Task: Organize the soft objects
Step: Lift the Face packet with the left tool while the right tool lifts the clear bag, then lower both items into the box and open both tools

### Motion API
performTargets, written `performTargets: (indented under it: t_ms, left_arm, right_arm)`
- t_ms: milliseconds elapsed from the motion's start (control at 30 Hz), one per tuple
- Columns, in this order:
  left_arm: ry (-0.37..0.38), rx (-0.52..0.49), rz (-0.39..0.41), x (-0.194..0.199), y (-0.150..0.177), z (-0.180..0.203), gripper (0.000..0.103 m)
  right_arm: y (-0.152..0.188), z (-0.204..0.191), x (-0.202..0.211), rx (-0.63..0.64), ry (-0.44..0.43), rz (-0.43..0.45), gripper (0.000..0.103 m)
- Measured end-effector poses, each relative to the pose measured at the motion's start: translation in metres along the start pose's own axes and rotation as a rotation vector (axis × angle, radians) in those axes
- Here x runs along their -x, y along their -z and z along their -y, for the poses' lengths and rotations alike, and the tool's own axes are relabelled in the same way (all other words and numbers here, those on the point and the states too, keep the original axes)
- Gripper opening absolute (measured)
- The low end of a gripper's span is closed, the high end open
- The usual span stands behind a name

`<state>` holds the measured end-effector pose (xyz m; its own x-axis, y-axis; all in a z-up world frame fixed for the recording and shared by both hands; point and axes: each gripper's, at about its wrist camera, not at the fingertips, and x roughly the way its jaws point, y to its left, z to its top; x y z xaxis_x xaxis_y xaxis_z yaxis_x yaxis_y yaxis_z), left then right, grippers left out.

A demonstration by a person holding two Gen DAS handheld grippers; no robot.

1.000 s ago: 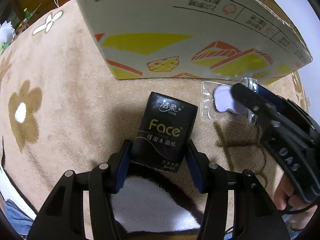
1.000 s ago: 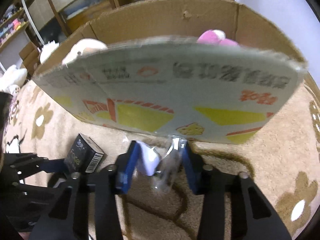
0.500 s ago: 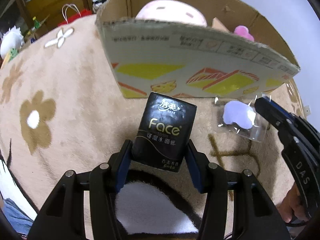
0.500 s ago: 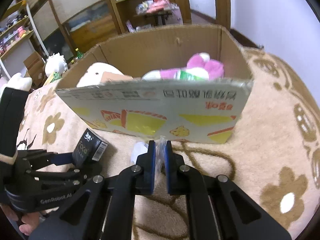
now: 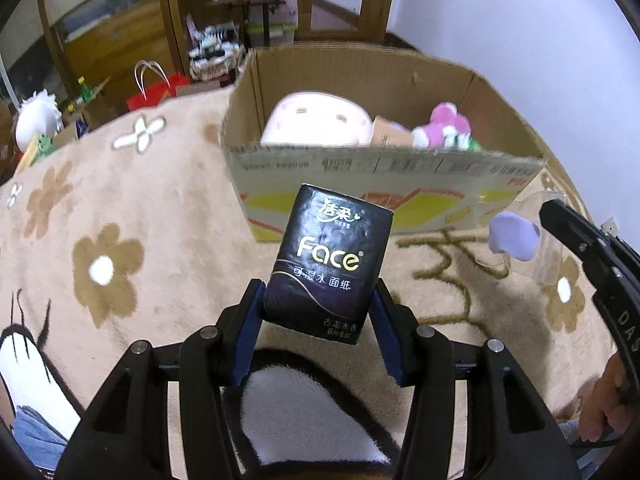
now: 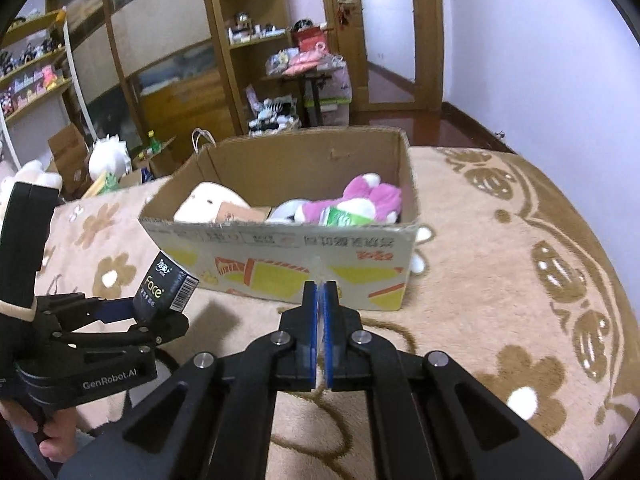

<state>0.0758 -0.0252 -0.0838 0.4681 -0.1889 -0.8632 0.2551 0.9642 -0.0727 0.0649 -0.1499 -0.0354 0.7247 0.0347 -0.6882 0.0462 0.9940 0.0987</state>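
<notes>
Above the beige floral carpet [image 5: 168, 216], in front of the cardboard box [image 5: 400, 184]: black "Face" tissue pack [image 5: 330, 262], lifted clear of the pile and tilted slightly to the right, gold lettering facing the left wrist camera. Clamped by its lower sides between the blue-padded fingers [image 5: 251, 330] of the left gripper [image 5: 320, 316], jaws spread only to the pack's width, pads pressed flat on the glossy film wrapper. Seen from the right wrist view, same pack [image 6: 166, 290] with its white barcode edge turned up, held in the left gripper [image 6: 132, 312] low at the left, short of the box's printed front wall. Further right, lilac soft piece in a clear plastic sleeve [image 5: 516, 240], hanging at the tip of the right gripper [image 5: 554, 216], off the carpet and just beside the box's front right corner. From its own camera, right gripper [image 6: 320, 308] nearly fully closed, blue pads almost touching, only a thin sliver of clear film pinched between them; lilac piece itself hidden there. Box [image 6: 288, 252] open-topped, corrugated, yellow and orange print on the front, rough torn rim. Inside: pale pink rounded plush [image 5: 316, 124] at the left, pink and white plush toy [image 6: 360, 200] at the right, green packet [image 6: 344, 216] against the front wall. Carpet deep-piled and fuzzy, brown flowers with white centres.
</notes>
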Motion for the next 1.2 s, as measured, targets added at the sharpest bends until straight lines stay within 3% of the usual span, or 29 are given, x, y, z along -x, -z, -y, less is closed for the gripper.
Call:
performTargets:
  t_ms: [367, 767, 1200]
  left_arm:
    - [-0.018, -0.052, 0.158, 0.032, -0.017, 0.013, 0.051]
    - [-0.043, -0.099, 0.358, 0.060, -0.039, 0.021, 0.051]
    - [-0.071, -0.142, 0.441, 0.052, -0.071, 0.027, 0.051]
  right_arm:
    - [-0.021, 0.001, 0.047, 0.010, -0.002, 0.196, 0.003]
    - [-0.040, 0.000, 0.058, 0.019, -0.034, 0.304, 0.003]
    - [-0.057, -0.001, 0.041, 0.034, -0.012, 0.358, 0.003]
